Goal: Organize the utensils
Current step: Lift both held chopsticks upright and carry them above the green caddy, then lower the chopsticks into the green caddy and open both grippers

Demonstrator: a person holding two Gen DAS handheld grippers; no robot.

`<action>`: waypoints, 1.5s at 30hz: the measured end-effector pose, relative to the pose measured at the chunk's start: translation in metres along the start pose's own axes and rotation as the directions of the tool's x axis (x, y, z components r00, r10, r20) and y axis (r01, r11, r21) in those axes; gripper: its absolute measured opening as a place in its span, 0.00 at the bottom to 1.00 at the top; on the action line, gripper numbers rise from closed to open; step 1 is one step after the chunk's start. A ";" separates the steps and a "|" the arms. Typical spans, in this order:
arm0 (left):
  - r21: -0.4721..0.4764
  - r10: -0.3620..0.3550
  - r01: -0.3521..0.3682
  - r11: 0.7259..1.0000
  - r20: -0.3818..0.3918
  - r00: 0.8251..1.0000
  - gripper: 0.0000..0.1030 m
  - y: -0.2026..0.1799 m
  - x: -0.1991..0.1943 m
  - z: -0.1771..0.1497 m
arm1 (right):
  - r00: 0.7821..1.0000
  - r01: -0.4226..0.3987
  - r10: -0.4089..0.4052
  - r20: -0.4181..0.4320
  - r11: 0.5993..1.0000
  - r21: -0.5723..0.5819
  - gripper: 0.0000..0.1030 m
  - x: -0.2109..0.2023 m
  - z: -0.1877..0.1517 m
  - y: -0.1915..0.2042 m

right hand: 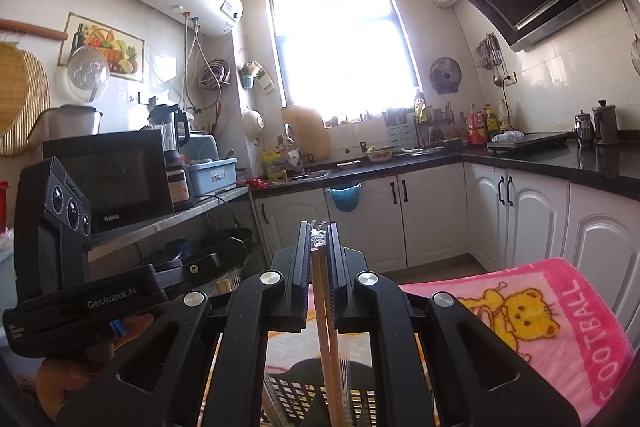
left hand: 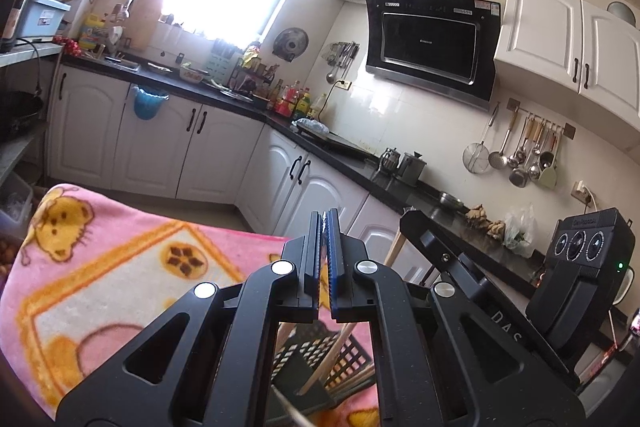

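My right gripper (right hand: 319, 227) is shut on a pair of wooden chopsticks (right hand: 326, 311) in a clear wrapper. They hang down between the jaws toward a black slotted utensil basket (right hand: 296, 393) below. My left gripper (left hand: 325, 217) is shut with nothing between its jaws. It is raised above the same black basket (left hand: 348, 359), where wooden chopsticks (left hand: 330, 359) stand. The right gripper's body (left hand: 460, 255) shows close on the right in the left wrist view. The left gripper's body (right hand: 100, 291) shows at the left in the right wrist view.
A pink cartoon towel (left hand: 112, 267) covers the table under the basket, and it also shows in the right wrist view (right hand: 540, 315). Black kitchen counters (right hand: 560, 163) with white cabinets lie beyond. A microwave (right hand: 112, 175) stands on a shelf at left.
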State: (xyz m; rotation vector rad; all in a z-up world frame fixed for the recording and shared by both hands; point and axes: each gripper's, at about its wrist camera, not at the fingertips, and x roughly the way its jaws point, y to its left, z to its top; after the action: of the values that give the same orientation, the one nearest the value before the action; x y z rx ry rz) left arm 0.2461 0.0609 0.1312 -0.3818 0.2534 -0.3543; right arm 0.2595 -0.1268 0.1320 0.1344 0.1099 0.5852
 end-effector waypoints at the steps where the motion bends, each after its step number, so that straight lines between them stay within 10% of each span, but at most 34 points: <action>1: 0.003 0.008 -0.008 1.000 -0.005 1.000 0.01 0.000 0.000 -0.002 | 1.000 0.001 -0.001 0.001 1.000 -0.004 0.08 0.000 -0.003 0.000; 29: -0.040 0.066 -0.070 0.997 -0.100 0.993 0.02 0.015 -0.008 -0.035 | 0.989 0.078 -0.064 -0.135 0.991 0.108 0.24 -0.049 -0.044 -0.034; 45: -0.021 0.089 -0.094 0.995 -0.152 0.984 0.60 0.006 -0.029 -0.042 | 0.957 0.113 -0.083 -0.278 0.989 0.095 0.39 -0.070 -0.065 -0.033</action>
State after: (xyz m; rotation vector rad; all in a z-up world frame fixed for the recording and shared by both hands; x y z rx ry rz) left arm 0.2085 0.0636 0.0966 -0.3700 0.4233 -0.2898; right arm 0.2099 -0.1869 0.0671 0.1532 0.4158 0.4960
